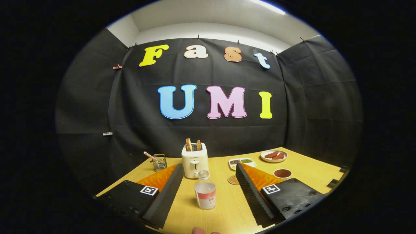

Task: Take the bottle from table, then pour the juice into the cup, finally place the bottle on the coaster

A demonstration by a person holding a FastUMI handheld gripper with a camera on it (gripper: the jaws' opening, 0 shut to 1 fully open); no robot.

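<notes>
1. The small clear plastic bottle with a clear cap and a red-and-white label [205,191] stands upright on the light wooden desk [308,172], between the two fingers and touching neither.
2. The gripper [208,190] is spread wide, one finger on each side of the bottle with a gap on both sides; the fingers reach forward low over the desk's near edge, and a fingertip of the person shows at that edge.
3. Just behind the bottle stands a cream toaster [194,160] with two slices of toast sticking out of its slots.
4. A round brown cork coaster [233,179] lies beside the right finger, to the right of the toaster.
5. A brown cup [282,173] stands further right, beyond the right finger.
6. Towards the far right corner sit one white plate with reddish pieces of food [274,155] and one white divided dish of seeds [242,162].
7. Near the far left edge is one wire basket holding a striped stick [159,162].
</notes>
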